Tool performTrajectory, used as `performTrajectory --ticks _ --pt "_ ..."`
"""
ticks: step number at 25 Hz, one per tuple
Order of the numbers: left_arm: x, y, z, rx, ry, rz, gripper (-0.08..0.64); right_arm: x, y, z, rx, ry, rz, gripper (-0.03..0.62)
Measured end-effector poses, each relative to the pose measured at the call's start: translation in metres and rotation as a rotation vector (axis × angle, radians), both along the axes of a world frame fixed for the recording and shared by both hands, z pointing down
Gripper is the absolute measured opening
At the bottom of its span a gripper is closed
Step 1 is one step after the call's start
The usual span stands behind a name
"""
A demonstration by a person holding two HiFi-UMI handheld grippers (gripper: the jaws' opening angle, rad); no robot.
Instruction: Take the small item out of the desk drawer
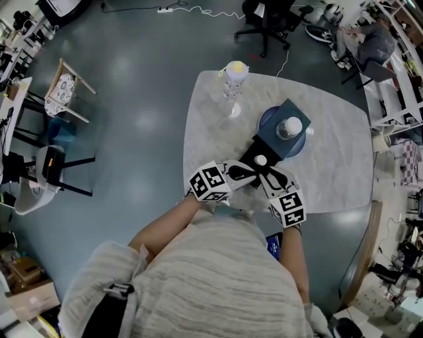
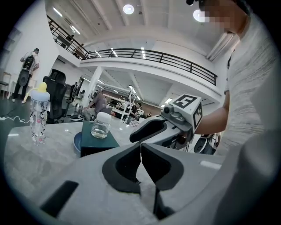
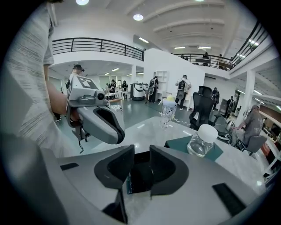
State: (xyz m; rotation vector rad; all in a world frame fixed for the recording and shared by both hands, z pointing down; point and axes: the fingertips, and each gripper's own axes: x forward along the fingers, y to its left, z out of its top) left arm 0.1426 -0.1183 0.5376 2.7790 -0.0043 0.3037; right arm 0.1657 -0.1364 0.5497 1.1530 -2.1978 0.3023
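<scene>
A dark teal drawer box (image 1: 291, 112) stands on a blue plate (image 1: 266, 117) on the marble table (image 1: 211, 112). On the box sits a small glass jar with a white lid (image 1: 289, 127) (image 2: 100, 125) (image 3: 203, 139). The box's dark front (image 1: 254, 150) reaches toward me, with a small white knob (image 1: 261, 160) at its near end. Both grippers meet just in front of it. My left gripper (image 1: 239, 174) (image 2: 141, 151) is shut with nothing in it. My right gripper (image 1: 266, 175) (image 3: 142, 160) has its jaws a little apart; a dark, blue-edged recess (image 3: 137, 178) shows in the gap, and the pads press on nothing.
A clear baby bottle with a yellow cap (image 1: 234, 78) (image 2: 38, 112) (image 3: 167, 112) stands at the table's far edge. Chairs (image 1: 63, 92) stand on the floor at left, an office chair (image 1: 268, 20) beyond the table. People move about in the background.
</scene>
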Motion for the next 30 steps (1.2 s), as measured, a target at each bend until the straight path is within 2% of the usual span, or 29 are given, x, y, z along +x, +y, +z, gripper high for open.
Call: performTrajectory --ticks 11,19,30 --pt "-0.001 -0.015 0.008 -0.036 -0.013 -0.033 0.017 -0.007 -0.024 0.035 -0.097 0.101 -0.117 0.161" --pt "-0.002 -0.033 0.014 -0.062 -0.015 -0.078 0.017 -0.001 -0.038 0.058 -0.169 0.185 -0.175 0.186" --pt "-0.003 -0.046 0.023 -0.107 -0.035 -0.108 0.017 0.021 -0.053 0.097 -0.277 0.356 -0.227 0.192"
